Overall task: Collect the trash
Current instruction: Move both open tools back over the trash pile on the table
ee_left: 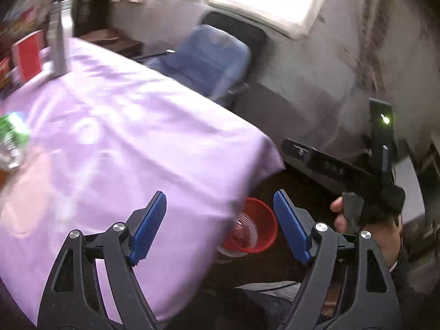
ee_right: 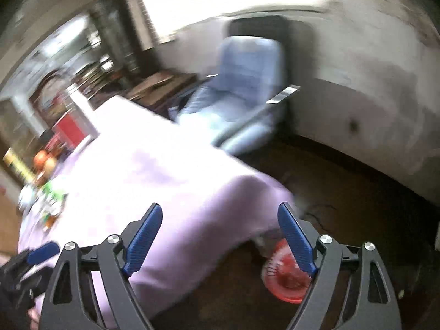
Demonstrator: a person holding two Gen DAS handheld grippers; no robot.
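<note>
Both grippers ride above the table's near corner, and nothing is in hand: the left gripper (ee_left: 220,227) has its jaws spread wide on empty air, and the right gripper (ee_right: 220,238) the same. The red bin (ee_left: 254,227) sits on the dark floor just off the corner of the lilac tablecloth (ee_left: 123,137), with what looks like a clear plastic cup inside, so some trash seems collected. A crumpled green-and-clear wrapper (ee_left: 12,137) waits at the cloth's far left edge, likely next. A red box (ee_left: 29,55) stands at the back, a blue chair (ee_left: 209,57) beyond, nothing blocking the reach.
</note>
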